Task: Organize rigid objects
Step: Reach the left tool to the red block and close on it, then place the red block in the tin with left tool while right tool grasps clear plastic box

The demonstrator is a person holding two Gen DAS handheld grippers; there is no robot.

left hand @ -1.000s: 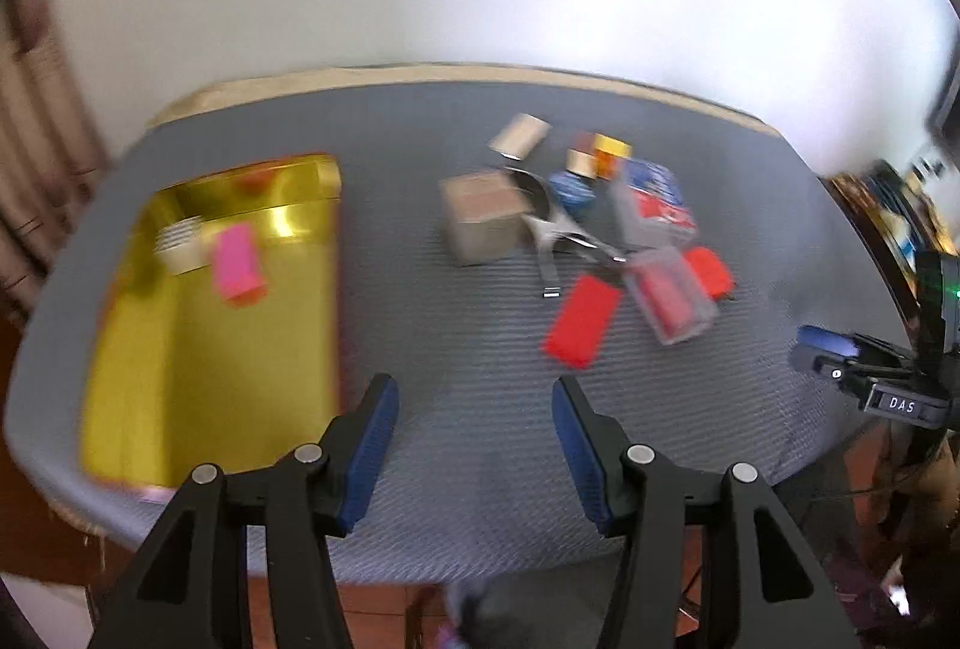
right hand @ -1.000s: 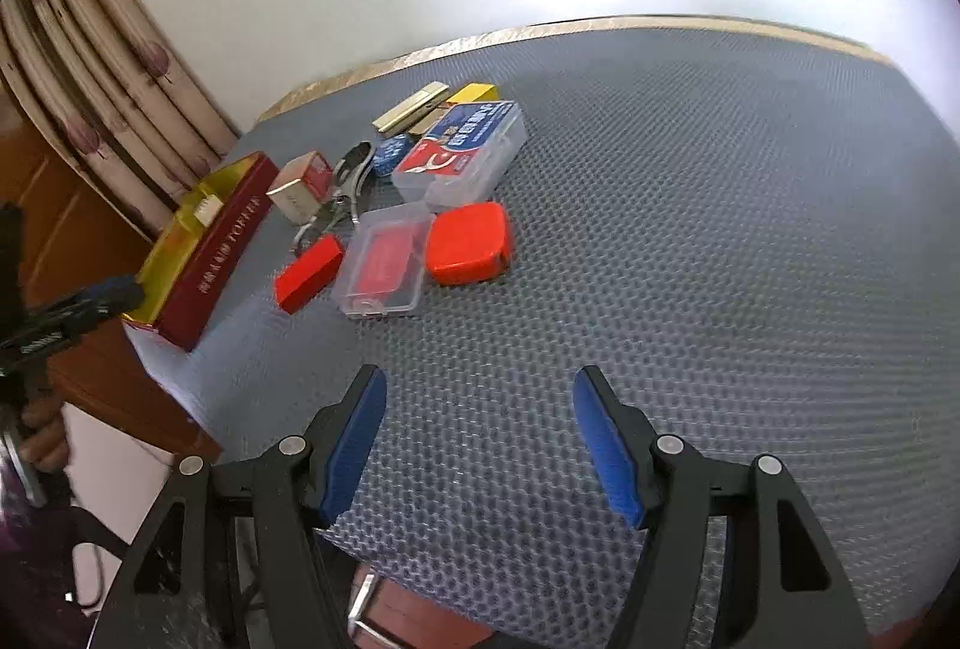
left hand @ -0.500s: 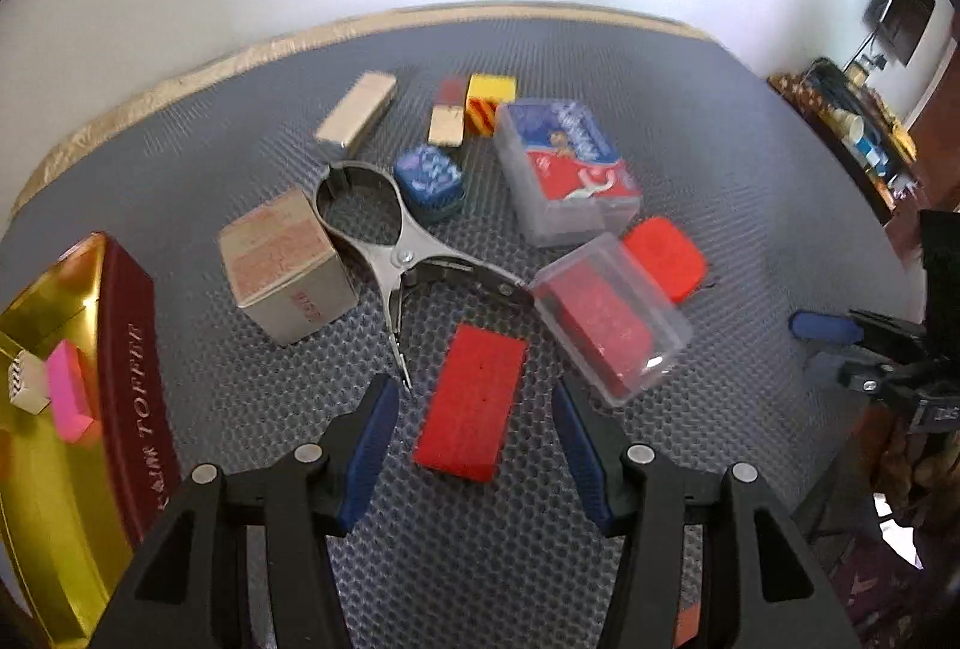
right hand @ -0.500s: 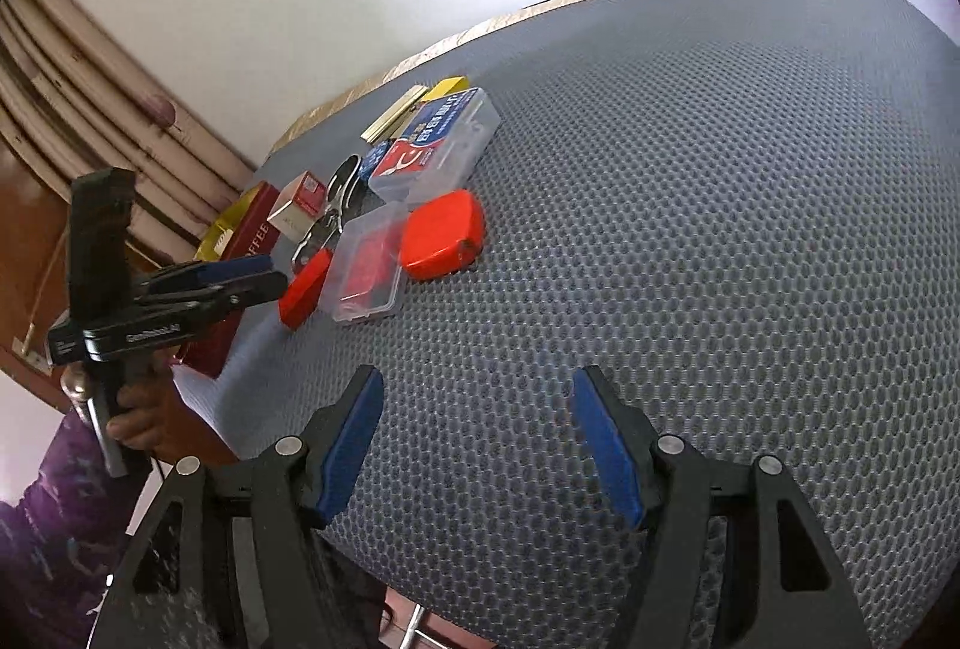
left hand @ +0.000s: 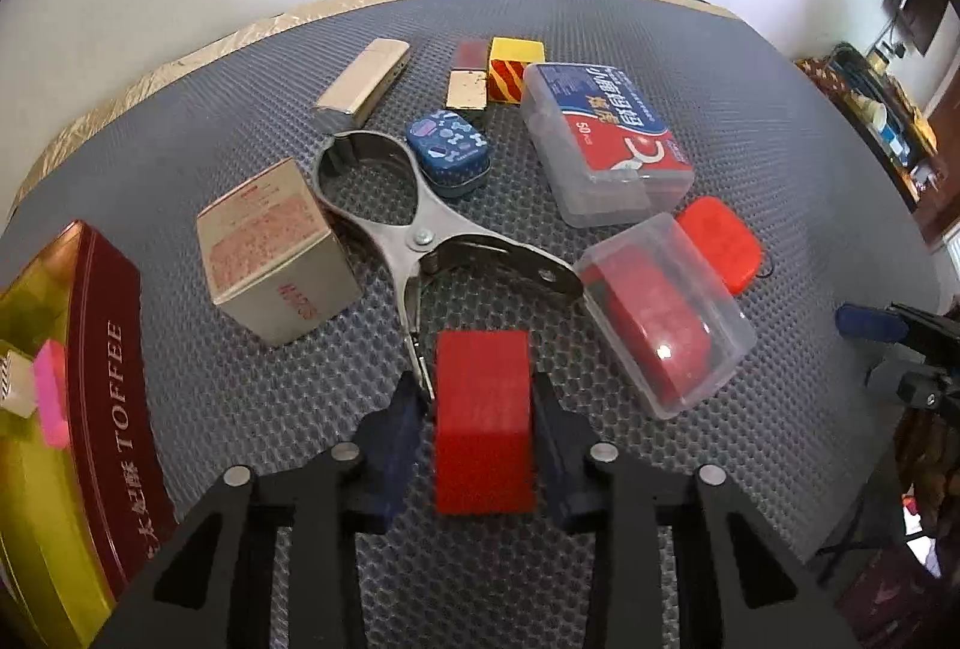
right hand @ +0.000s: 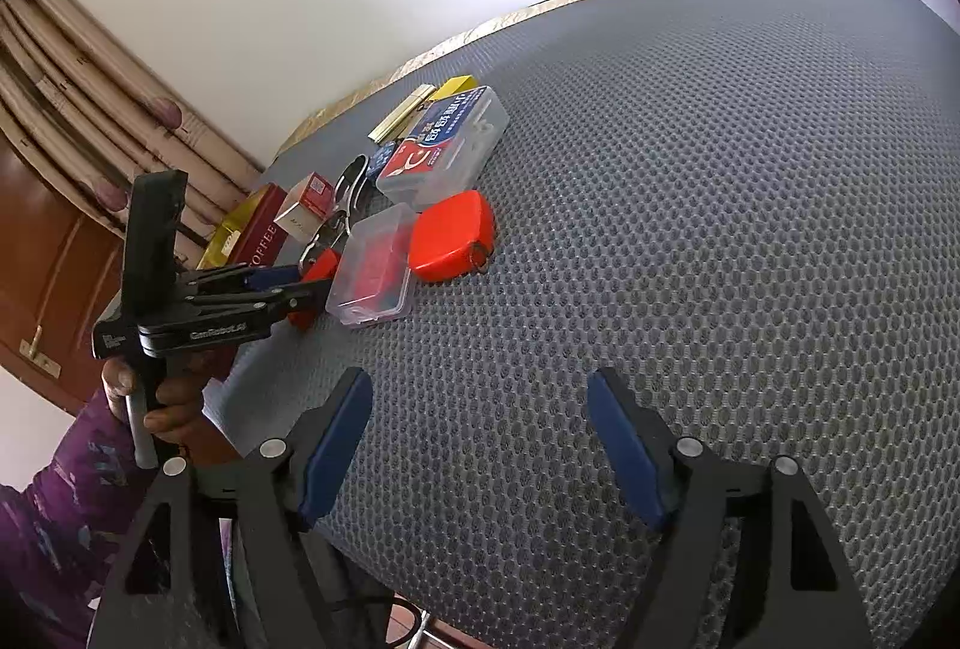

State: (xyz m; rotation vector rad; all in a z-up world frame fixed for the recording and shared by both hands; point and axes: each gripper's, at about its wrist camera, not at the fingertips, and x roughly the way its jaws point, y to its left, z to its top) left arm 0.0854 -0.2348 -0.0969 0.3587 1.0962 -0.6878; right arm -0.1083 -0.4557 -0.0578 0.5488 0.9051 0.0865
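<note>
Left gripper (left hand: 483, 418): its jaws are closing on the red block (left hand: 483, 421). The blue pads sit right against both sides of the block, so it looks gripped.
Right gripper (right hand: 480, 445): its jaws are wide and still opening. Nothing is between them, only bare grey mat (right hand: 690, 199).
Red block: it lies on the mat at the near edge of the pile, just near the tip of the metal clamp (left hand: 420, 229).
Pile: a cardboard box (left hand: 279, 253) is left of the clamp. A clear case with red inside (left hand: 663, 316) is right of the block. A flat red case (left hand: 720, 244) touches its far side.
Far things: a small blue tin (left hand: 450, 150), a clear box with a blue label (left hand: 606, 138), a yellow block (left hand: 513, 66) and a long tan box (left hand: 366, 78).
Toffee tin (left hand: 108, 385): it is far left, open, with a pink piece (left hand: 51, 400) inside.
Person: a hand (right hand: 156, 403) in a purple sleeve holds the left gripper's handle.
Change: a second ago the left jaws hung apart over bare mat, far from the pile. Now they are down at the block and pinched in. The right jaws are a bit wider than before.
</note>
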